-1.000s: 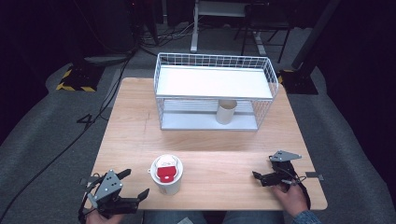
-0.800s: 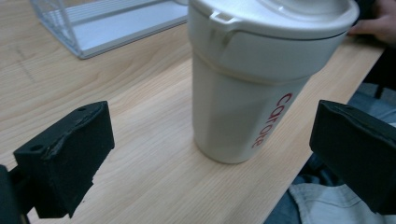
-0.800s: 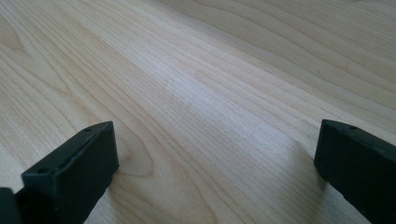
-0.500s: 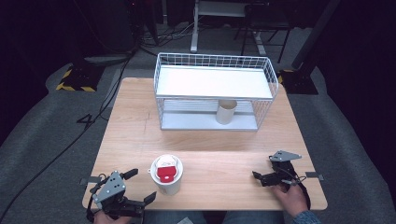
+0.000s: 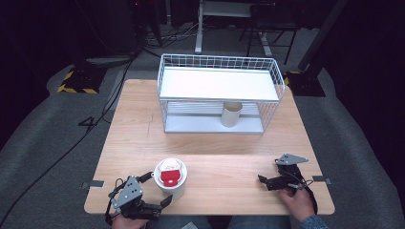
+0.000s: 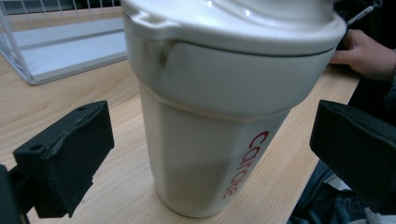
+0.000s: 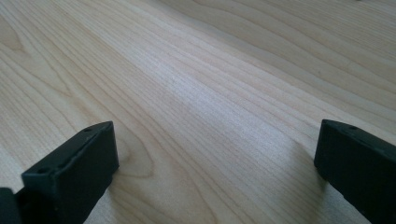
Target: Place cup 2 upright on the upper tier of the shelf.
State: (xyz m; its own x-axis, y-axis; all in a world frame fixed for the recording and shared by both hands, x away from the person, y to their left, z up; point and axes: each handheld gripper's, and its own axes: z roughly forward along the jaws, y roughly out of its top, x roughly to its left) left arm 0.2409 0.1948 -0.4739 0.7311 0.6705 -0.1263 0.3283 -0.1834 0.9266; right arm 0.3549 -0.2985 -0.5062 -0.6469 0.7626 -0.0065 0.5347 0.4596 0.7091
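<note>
The table was the largest thing seen, with a wire rack set at its far middle. The rack's top shelf was bare, and on the lower shelf a small cup stood upright toward the right, well apart from everything near the person. The near half of the table was kept free for the hands.

The tumbler stood upright at the near edge, left of centre, its white lid with a red flap on top. It was placed within easy reach of the left gripper, which had been brought just beside it on the near-left side. The jaws of that gripper had just been opening and were seen spread wide; in the left gripper view the tumbler stood between them, with a gap on either side and no pad pressing. That spread was judged to be meant for taking the wide body below the lid.

The right gripper was held low over the near-right table, well apart from the tumbler, its jaws wide with only bare wood between them. Nothing stood between the left gripper and the tumbler; the near table edge close behind it was judged the only risk.
</note>
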